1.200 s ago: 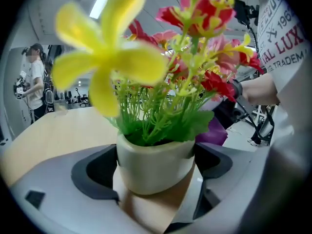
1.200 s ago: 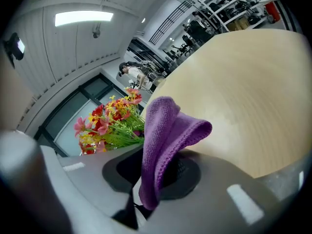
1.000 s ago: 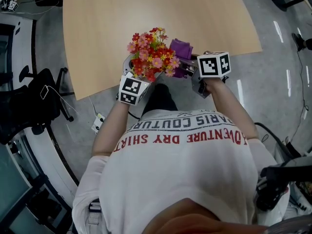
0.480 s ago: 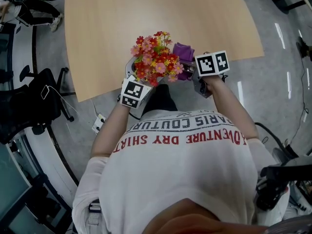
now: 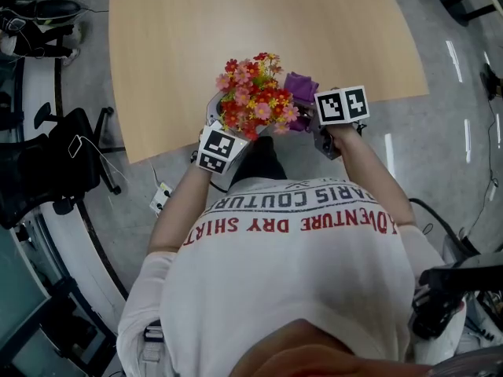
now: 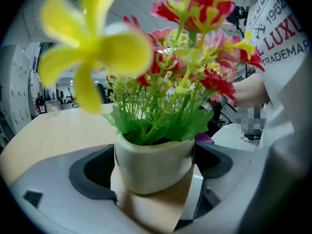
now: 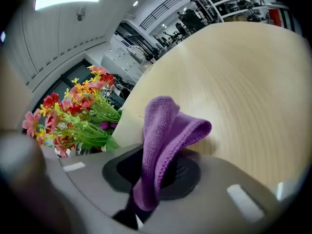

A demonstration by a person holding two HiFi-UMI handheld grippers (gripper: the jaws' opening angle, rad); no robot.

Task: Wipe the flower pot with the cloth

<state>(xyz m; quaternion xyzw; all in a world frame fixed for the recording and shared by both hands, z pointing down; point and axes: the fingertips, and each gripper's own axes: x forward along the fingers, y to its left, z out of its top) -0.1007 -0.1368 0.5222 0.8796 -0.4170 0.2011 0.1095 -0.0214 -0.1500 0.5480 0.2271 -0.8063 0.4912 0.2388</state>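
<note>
While both tools sit at the near edge of the table [image 5: 236, 22]: pot on the left, cloth on the right.
Left gripper [image 5: 214, 122] has its jaws pressed against both sides of the pale flower pot [image 6: 153, 167]; the pot is upright, with the table edge visible below it. Can't tell if the base is resting on the wood. Red, pink and yellow flowers [image 5: 255, 96] hide the pot from the head view. Just right of the bouquet, the purple cloth [image 7: 163, 130] is pinched in the right gripper [image 5: 318, 122], jaws tight on it, with a folded loop standing up above them. Cloth-to-pot contact can't be made out in any view.
</note>
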